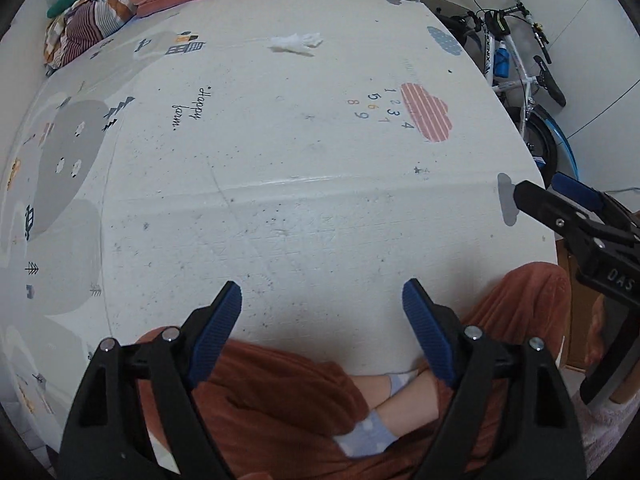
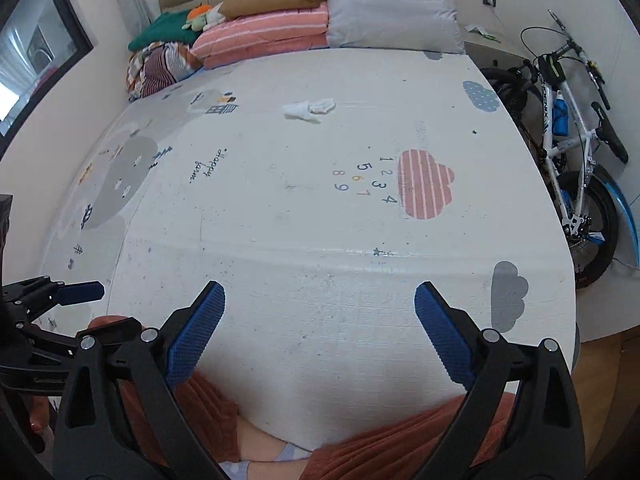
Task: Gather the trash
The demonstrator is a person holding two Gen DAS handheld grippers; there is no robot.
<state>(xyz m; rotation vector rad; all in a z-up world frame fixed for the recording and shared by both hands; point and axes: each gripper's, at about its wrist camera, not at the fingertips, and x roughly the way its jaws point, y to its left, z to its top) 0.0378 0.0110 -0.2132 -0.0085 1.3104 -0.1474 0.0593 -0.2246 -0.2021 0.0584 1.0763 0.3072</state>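
Observation:
A crumpled white tissue (image 1: 296,43) lies on the far part of a printed play mat (image 1: 304,168); it also shows in the right wrist view (image 2: 309,110). My left gripper (image 1: 322,296) is open and empty, held low over the near edge of the mat. My right gripper (image 2: 320,296) is open and empty beside it. The right gripper shows at the right edge of the left wrist view (image 1: 556,196), and one blue left fingertip (image 2: 82,292) shows at the left of the right wrist view. The tissue is far ahead of both grippers.
A person's crossed legs in rust-coloured trousers (image 1: 280,392) and blue socks sit under the grippers. Folded bedding and pillows (image 2: 280,32) are piled at the mat's far edge. A white bicycle (image 2: 568,136) leans on the right wall. A window (image 2: 32,52) is at left.

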